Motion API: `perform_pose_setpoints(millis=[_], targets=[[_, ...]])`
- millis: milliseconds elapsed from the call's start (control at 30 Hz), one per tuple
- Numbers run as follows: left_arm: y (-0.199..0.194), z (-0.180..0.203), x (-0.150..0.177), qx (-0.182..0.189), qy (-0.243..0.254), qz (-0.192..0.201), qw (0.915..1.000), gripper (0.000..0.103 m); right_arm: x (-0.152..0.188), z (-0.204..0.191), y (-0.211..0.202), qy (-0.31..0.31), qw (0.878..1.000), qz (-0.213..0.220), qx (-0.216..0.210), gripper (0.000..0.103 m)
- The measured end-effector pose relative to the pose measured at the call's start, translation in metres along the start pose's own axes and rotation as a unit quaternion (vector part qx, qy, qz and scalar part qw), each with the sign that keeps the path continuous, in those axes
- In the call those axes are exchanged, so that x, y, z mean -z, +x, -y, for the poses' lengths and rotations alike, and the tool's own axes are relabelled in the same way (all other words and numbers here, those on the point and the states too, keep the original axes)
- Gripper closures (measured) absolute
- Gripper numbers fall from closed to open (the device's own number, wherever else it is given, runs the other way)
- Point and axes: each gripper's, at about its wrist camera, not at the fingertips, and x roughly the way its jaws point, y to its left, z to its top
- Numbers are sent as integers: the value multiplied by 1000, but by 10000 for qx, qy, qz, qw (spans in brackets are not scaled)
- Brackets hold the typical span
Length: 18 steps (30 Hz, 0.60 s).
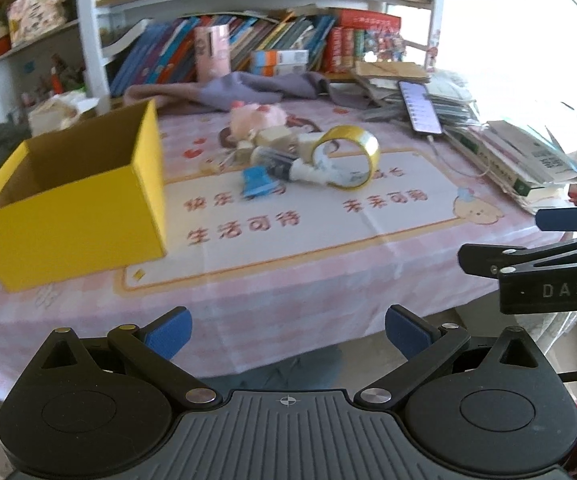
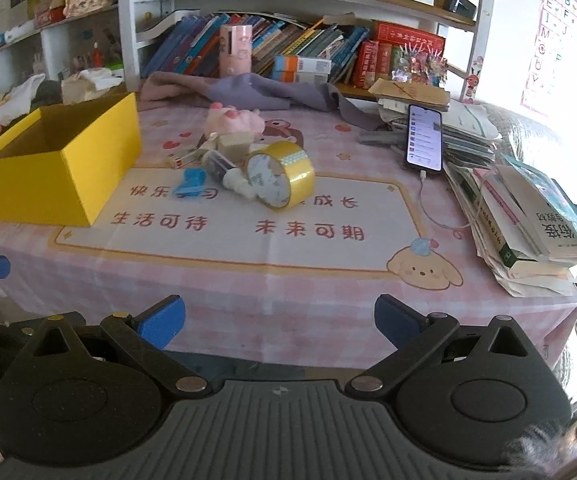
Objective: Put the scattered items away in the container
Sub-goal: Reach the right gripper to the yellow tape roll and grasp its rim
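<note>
Pink tablecloth (image 2: 224, 304) printed "生活可待", "未来可期"

Black left hand-held gripper (image 1: 288, 334), blue pads (image 1: 168, 336), silver screws, ribbed grey base, matching right hand-held gripper (image 2: 280, 322)

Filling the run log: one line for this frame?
left tongs open | right tongs open | yellow box empty | tape roll on table

The left gripper (image 1: 288, 332) hangs level with its jaws spread wide, both blue pads (image 1: 168, 334) bare and gripping nothing. The right gripper (image 2: 279, 326) matches it, jaws wide apart and empty (its side profile also shows at the right edge of the left wrist view), just beside the left.
</note>
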Motion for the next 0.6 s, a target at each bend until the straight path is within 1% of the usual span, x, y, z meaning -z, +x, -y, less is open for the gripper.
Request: perform_pose_setpoints(millis=[200, 333, 467, 600], targets=[[18, 6, -15, 82, 51, 58, 9999, 0, -11, 15, 21, 75, 10000, -59, 3, 2], [35, 8, -27, 126, 9, 39, 9999, 0, -20, 22, 36, -2, 9999, -104, 11, 11], [55, 13, -41, 177, 22, -9, 9998, 0, -33, 34, 55, -22, 9998, -194, 13, 16], [72, 17, -58, 159, 8, -33, 9999, 0, -50, 46, 76, -70, 9996, -262, -76, 19]])
